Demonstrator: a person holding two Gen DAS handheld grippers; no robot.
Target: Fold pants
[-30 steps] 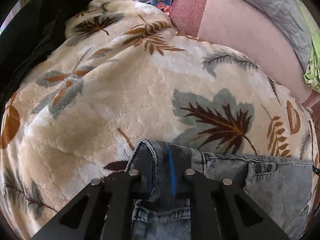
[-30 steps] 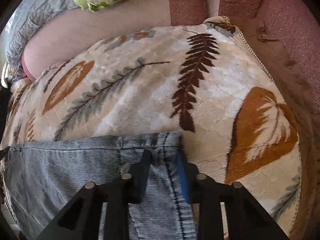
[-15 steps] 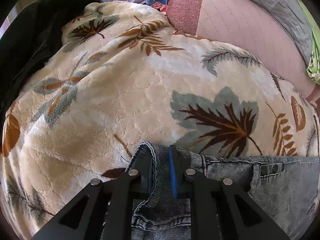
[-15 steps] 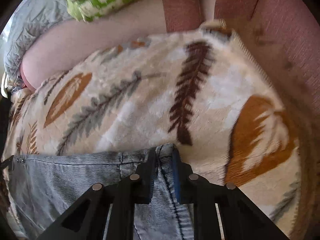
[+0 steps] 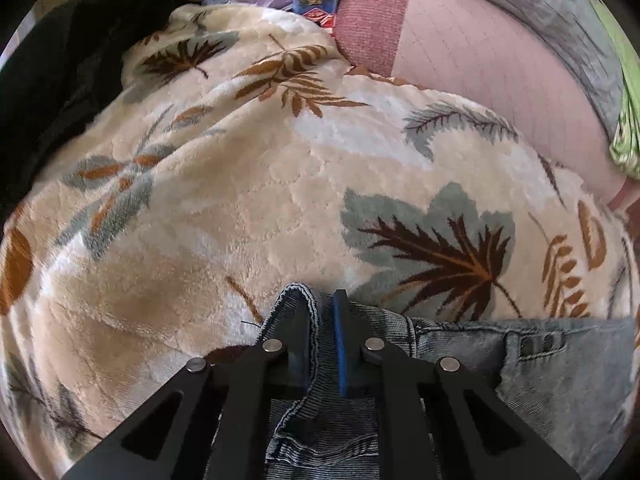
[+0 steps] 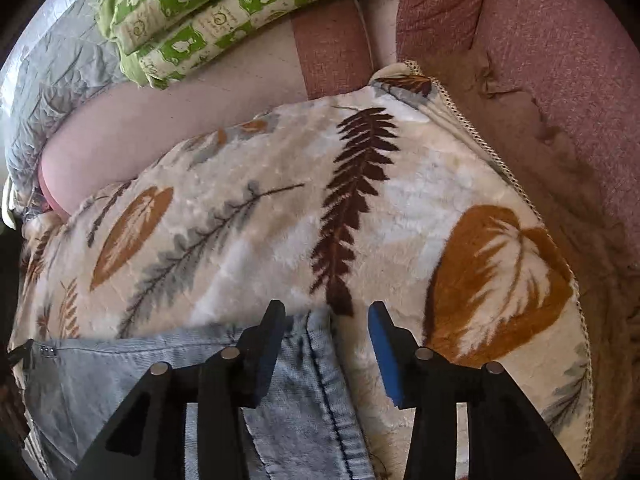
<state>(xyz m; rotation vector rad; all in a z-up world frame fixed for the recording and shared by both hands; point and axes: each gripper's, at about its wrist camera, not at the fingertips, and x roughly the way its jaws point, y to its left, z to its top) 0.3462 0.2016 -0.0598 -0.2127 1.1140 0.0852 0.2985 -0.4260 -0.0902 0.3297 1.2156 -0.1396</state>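
Grey-blue denim pants [image 5: 540,364] lie on a cream blanket with a leaf pattern [image 5: 248,200]. In the left wrist view the left gripper [image 5: 322,308] is shut on the bunched waistband corner of the pants, which stands pinched between its blue pads. In the right wrist view the pants [image 6: 132,380] spread to the lower left. The right gripper [image 6: 326,312] hangs just over their top right corner and its jaws are opening. That corner lies flat between the fingers [image 6: 384,344] and neither pad presses on it.
A black garment [image 5: 52,80] lies at the blanket's left. A pink sofa cushion [image 5: 480,68] and a grey quilt [image 5: 560,12] sit behind. A green patterned cloth [image 6: 224,8] rests at the back, and the sofa's reddish arm [image 6: 560,92] rises on the right.
The right gripper had closed on the pants corner, then spread wide and let it drop flat. The left gripper pinched its corner a little tighter and stayed put.
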